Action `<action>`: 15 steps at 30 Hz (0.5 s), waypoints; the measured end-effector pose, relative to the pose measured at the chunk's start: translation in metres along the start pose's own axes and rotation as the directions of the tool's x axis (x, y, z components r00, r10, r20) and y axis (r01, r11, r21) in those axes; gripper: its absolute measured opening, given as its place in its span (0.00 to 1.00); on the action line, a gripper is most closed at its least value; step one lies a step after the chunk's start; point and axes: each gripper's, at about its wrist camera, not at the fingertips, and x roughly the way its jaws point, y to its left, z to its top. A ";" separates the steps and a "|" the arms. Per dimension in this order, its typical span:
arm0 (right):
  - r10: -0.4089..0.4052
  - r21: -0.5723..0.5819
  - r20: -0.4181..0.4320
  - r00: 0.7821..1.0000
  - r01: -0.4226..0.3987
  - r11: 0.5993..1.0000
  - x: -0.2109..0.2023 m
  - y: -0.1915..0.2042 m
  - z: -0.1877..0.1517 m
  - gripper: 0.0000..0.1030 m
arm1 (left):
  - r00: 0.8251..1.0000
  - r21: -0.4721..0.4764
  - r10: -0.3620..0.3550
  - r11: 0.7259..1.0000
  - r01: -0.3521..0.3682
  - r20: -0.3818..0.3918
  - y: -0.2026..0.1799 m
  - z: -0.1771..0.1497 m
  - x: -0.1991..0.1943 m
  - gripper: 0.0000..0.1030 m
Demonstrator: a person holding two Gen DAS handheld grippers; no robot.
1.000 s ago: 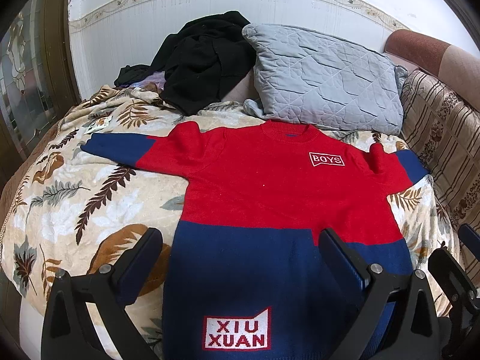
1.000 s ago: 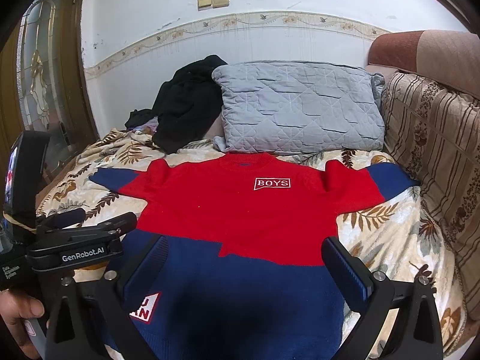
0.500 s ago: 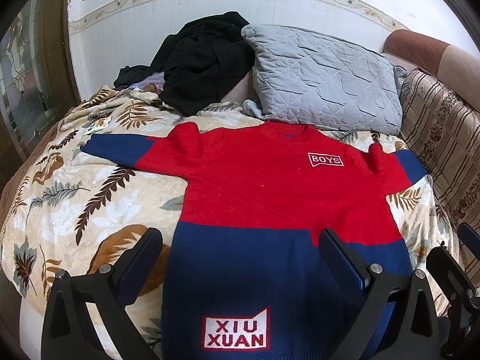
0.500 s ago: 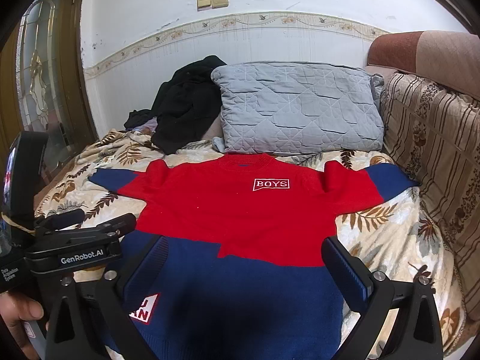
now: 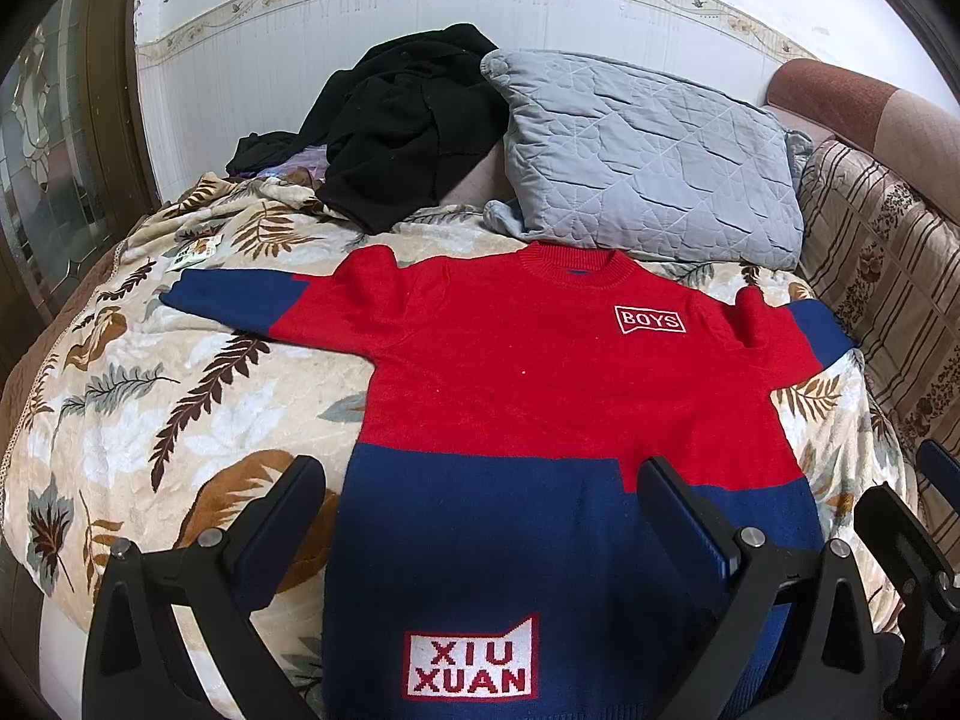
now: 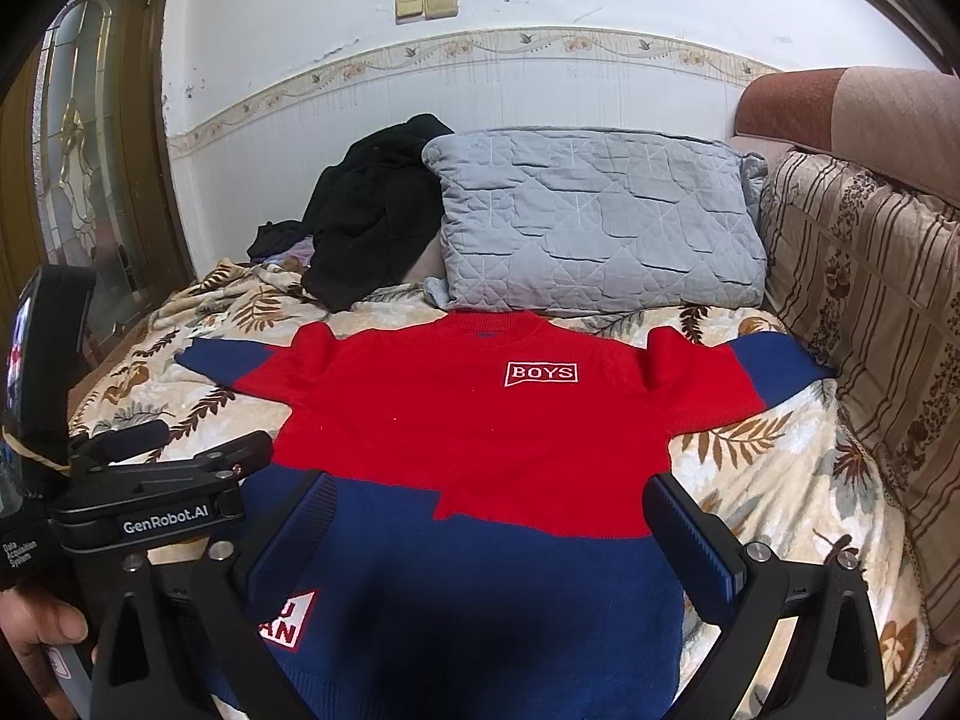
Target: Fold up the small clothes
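Note:
A small red and navy sweater (image 5: 540, 396) lies flat and face up on the leaf-patterned blanket (image 5: 138, 396), sleeves spread to both sides, a "BOYS" patch on the chest and a "XIU XUAN" patch near the hem. It also shows in the right wrist view (image 6: 480, 444). My left gripper (image 5: 480, 516) is open and empty, above the hem on the left half. My right gripper (image 6: 486, 528) is open and empty, above the hem on the right half. The left gripper's body (image 6: 150, 510) shows at the left of the right wrist view.
A grey quilted pillow (image 5: 648, 156) and a heap of black clothes (image 5: 408, 120) lie beyond the sweater's collar against the wall. A striped sofa back (image 6: 870, 312) runs along the right. The blanket (image 6: 768, 480) drops off at the left and near edges.

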 end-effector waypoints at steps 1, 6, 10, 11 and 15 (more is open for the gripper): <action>0.000 0.000 0.000 1.000 0.000 1.000 0.000 0.000 0.001 1.00 | 1.000 -0.001 0.000 1.000 0.000 -0.001 0.000 0.000 0.000 1.00; -0.007 -0.014 -0.002 1.000 0.007 1.000 0.001 0.000 0.000 1.00 | 1.000 0.000 -0.001 1.000 0.001 0.000 0.000 0.000 0.000 1.00; -0.002 -0.006 0.000 1.000 0.002 1.000 0.001 -0.001 0.000 1.00 | 1.000 0.002 0.001 1.000 -0.001 0.000 -0.002 0.001 -0.001 1.00; -0.004 -0.009 -0.001 1.000 0.004 1.000 0.001 0.000 -0.001 1.00 | 1.000 0.003 0.002 1.000 -0.002 0.000 -0.002 0.000 0.000 1.00; 0.008 0.016 -0.003 1.000 -0.008 1.000 0.002 -0.002 0.001 1.00 | 1.000 0.004 0.001 1.000 -0.001 0.000 -0.003 0.001 0.001 1.00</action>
